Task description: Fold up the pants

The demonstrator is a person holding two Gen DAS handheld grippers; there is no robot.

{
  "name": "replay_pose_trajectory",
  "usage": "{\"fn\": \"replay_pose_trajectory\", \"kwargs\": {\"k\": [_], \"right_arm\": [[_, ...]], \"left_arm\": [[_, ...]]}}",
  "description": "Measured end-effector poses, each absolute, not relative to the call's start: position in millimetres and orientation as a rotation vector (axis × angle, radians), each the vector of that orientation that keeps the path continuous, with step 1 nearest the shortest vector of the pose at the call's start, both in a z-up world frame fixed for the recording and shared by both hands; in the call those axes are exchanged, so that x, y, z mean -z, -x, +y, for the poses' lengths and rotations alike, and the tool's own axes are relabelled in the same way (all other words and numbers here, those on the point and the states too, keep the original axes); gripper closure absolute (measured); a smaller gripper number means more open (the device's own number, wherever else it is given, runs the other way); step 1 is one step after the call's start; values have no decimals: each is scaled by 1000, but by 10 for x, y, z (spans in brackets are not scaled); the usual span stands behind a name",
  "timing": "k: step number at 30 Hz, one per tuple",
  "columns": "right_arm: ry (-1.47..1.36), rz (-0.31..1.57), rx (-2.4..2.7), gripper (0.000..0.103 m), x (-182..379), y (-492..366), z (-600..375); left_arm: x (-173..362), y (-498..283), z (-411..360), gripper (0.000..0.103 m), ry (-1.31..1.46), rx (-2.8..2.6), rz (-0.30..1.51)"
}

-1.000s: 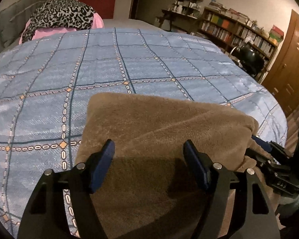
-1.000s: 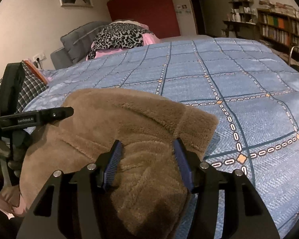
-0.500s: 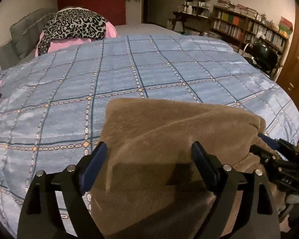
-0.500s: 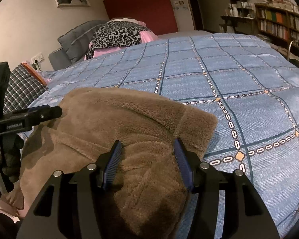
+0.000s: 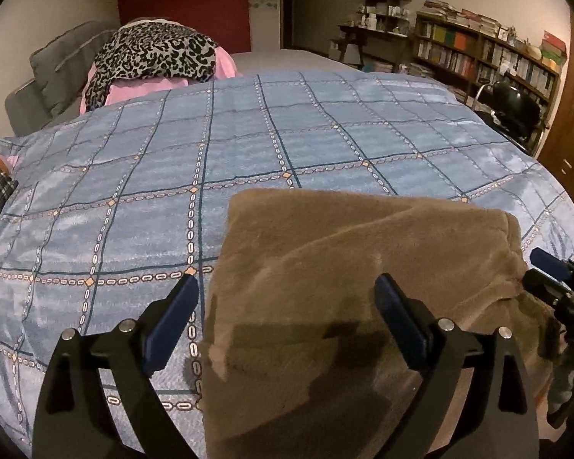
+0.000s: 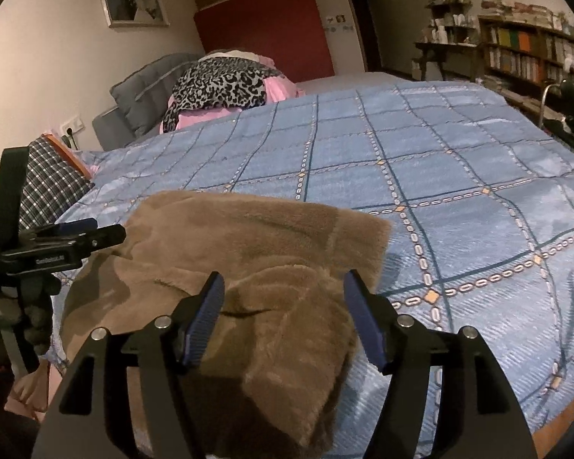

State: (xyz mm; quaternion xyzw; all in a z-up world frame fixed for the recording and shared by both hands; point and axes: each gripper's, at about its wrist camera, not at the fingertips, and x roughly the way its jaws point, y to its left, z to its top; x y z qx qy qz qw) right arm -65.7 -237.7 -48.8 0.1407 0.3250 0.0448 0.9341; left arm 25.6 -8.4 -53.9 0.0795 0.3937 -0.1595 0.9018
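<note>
The folded brown fleece pants (image 5: 356, 267) lie at the near edge of the blue checked bedspread (image 5: 248, 145), apparently laid down as a finished fold. The left gripper (image 5: 287, 306) and right gripper (image 6: 283, 306) hover spread, gripping nothing; both have just been opening, wider than before.

At the left edge of the right wrist view, the black body of the left gripper (image 6: 92, 235) carries small white lettering, too blurred to spell out with certainty. Along the upper right of both views, the book spines on the bookshelf (image 5: 490, 53) show only blocks of colour, with no titles legible. No other text, number or sign can be read in either view.
</note>
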Motion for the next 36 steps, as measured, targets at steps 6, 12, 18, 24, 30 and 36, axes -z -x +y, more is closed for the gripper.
{"fn": "replay_pose_trajectory", "kwargs": {"k": [6,12,18,24,30,36], "right_arm": [[-328,696,-69,28,598,701,-2505],[-451,774,-147,28,854,627,-2612],[-603,823,-235,21,1062,529,-2738],[-684,842,-286,13,1238,442,-2763],[-653,858,-301,13,1257,376,-2652],[-678,896,-388,30,1274,303,-2502]], "left_arm": [[584,-234,-34,9,-161,321,832],[692,-252,140,9,-56,360,901],[877,-352,327,8,64,406,990],[1086,-485,404,5,155,459,1059],[1266,-621,473,4,279,527,1117],[1363,-689,475,6,334,629,1144]]}}
